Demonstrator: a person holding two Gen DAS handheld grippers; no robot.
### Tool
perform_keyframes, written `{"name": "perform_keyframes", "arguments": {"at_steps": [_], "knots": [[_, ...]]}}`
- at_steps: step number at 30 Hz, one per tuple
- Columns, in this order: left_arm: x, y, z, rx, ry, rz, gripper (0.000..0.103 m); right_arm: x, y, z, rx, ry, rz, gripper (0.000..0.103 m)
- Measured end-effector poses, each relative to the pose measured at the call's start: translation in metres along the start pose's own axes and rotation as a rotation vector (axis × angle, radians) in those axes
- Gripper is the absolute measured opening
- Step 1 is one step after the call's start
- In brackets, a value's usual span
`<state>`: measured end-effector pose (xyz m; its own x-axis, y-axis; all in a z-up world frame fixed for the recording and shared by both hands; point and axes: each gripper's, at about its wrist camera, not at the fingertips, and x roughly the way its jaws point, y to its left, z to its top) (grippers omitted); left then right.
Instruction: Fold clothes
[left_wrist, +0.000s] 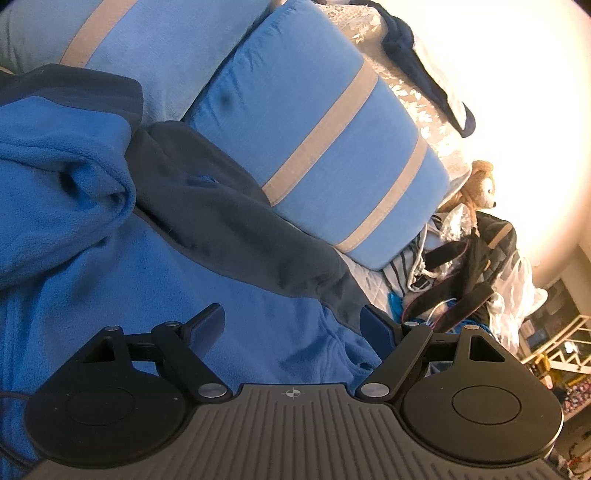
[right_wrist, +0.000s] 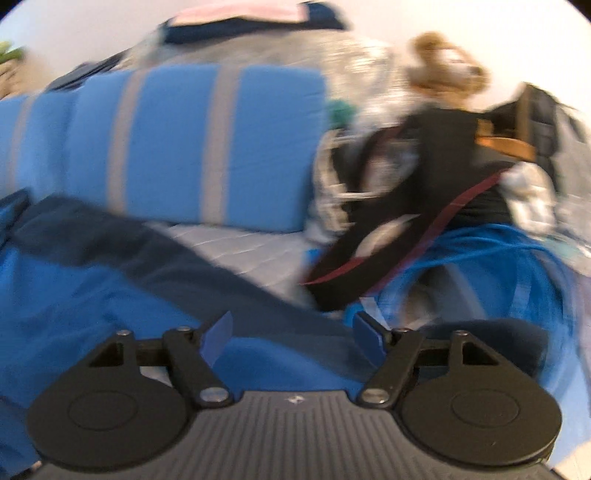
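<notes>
A blue fleece garment (left_wrist: 85, 236) with dark navy panels (left_wrist: 221, 218) lies rumpled on the bed. My left gripper (left_wrist: 293, 325) hangs just above its blue front, jaws wide apart, nothing between the pads. In the blurred right wrist view the same fleece garment (right_wrist: 92, 295) fills the lower left, its navy band (right_wrist: 155, 254) running diagonally. My right gripper (right_wrist: 291, 338) stands open over the garment's edge, with no cloth pinched between its fingers.
Two blue pillows with grey stripes (left_wrist: 321, 133) (right_wrist: 192, 147) lean behind the garment. A black bag with straps (right_wrist: 424, 199), a plush bear (left_wrist: 478, 188), blue cable (right_wrist: 498, 251) and plastic wrapping crowd the right. Pale quilted bedcover (right_wrist: 236, 247) shows between pillow and garment.
</notes>
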<state>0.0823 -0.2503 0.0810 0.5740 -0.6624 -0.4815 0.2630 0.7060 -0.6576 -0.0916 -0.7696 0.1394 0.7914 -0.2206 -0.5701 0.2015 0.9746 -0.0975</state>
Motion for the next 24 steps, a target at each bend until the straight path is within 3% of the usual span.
{"name": "perform_keyframes", "arguments": {"at_steps": [7, 11, 17, 18, 19, 21, 24], "knots": [[0.000, 0.001, 0.001, -0.004, 0.000, -0.002, 0.081, 0.039, 0.070, -0.005, -0.076, 0.097, 0.253, 0.060], [0.000, 0.001, 0.001, -0.002, 0.000, -0.003, 0.081, 0.064, 0.107, -0.011, -0.110, 0.149, 0.376, 0.060], [0.000, 0.002, 0.001, -0.006, 0.001, -0.002, 0.081, 0.105, 0.139, -0.014, -0.118, 0.230, 0.427, 0.061], [0.000, 0.002, 0.002, -0.007, 0.001, -0.002, 0.081, 0.110, 0.142, -0.015, -0.117, 0.244, 0.429, 0.054], [0.000, 0.002, 0.002, -0.008, 0.001, -0.002, 0.081, 0.114, 0.146, -0.016, -0.117, 0.259, 0.431, 0.032], [0.000, 0.003, 0.002, -0.009, 0.001, -0.002, 0.081, 0.115, 0.155, -0.018, -0.129, 0.260, 0.441, 0.015], [0.000, 0.003, 0.002, -0.011, 0.002, -0.004, 0.081, 0.105, 0.169, -0.020, -0.180, 0.227, 0.478, 0.010]]}}
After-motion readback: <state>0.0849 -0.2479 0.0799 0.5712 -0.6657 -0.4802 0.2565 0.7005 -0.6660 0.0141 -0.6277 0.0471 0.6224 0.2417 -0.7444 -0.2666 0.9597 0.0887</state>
